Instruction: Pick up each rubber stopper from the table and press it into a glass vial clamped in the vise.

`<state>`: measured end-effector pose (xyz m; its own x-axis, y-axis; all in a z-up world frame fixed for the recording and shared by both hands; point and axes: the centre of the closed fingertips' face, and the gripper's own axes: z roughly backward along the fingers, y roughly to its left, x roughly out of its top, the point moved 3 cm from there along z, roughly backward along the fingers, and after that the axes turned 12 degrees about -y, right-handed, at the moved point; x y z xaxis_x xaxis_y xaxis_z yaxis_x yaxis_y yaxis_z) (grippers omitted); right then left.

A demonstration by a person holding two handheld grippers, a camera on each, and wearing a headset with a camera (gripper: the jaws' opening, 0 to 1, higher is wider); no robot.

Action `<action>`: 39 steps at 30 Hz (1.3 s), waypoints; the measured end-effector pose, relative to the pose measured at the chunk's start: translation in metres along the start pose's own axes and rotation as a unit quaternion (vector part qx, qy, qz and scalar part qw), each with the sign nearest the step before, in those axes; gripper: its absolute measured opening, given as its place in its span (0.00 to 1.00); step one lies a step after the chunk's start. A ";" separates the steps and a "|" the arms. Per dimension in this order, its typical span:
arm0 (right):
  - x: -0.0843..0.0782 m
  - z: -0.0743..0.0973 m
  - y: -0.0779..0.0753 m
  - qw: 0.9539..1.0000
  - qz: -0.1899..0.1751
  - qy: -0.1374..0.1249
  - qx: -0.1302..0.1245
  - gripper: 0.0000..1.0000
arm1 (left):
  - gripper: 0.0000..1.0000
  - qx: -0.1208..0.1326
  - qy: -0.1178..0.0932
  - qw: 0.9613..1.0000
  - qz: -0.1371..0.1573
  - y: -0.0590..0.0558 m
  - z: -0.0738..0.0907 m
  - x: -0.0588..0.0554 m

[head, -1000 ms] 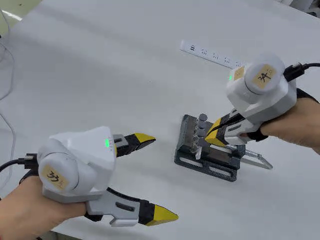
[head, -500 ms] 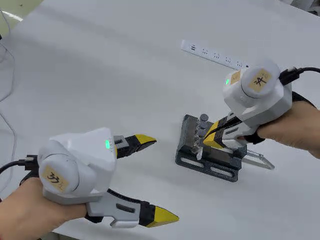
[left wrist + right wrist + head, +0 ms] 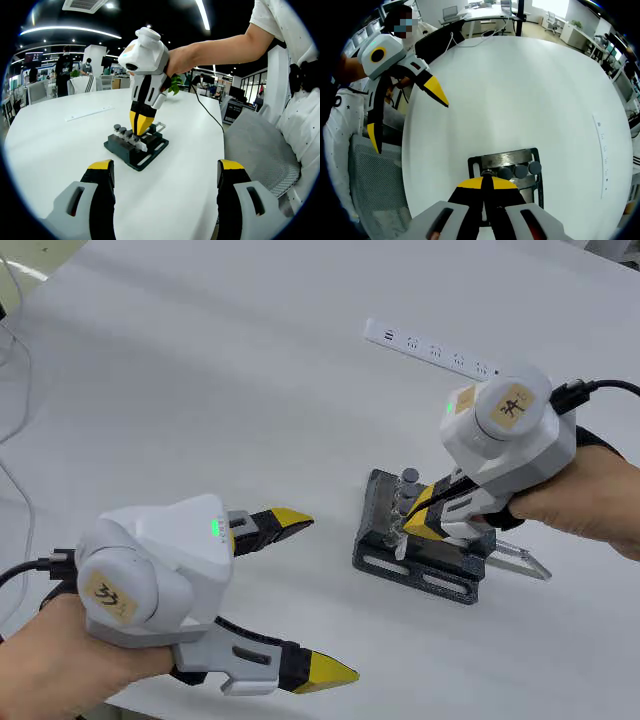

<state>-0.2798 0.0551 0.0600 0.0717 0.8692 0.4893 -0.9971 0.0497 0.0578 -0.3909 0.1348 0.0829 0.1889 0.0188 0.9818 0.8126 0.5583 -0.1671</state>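
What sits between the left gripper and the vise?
Nothing: only bare white table lies between the open left gripper and the vise, as the head view and the left gripper view both show.

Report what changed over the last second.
The right gripper, jaws shut, edged down and left toward the vials in the vise. The left gripper stayed open and still above the table; vise and vials did not move.

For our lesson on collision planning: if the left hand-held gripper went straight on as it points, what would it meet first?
Probably the vise with its vials, ahead on the table; depth is unclear.
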 end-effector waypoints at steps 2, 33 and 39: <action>0.000 0.000 0.000 1.000 0.002 0.000 0.000 0.00 | 0.84 0.001 -0.001 1.000 0.001 0.000 0.000 0.001; 0.001 -0.002 0.000 1.000 0.028 0.007 -0.003 0.00 | 0.82 -0.001 -0.005 1.000 0.001 0.003 0.000 0.000; 0.001 -0.002 -0.001 0.999 0.035 0.008 -0.005 0.00 | 0.82 -0.001 -0.007 1.000 0.002 0.003 -0.001 0.000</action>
<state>-0.2791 0.0568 0.0587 0.0008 0.8786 0.4775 -0.9998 -0.0076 0.0157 -0.3878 0.1359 0.0819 0.1851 0.0329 0.9822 0.8125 0.5571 -0.1718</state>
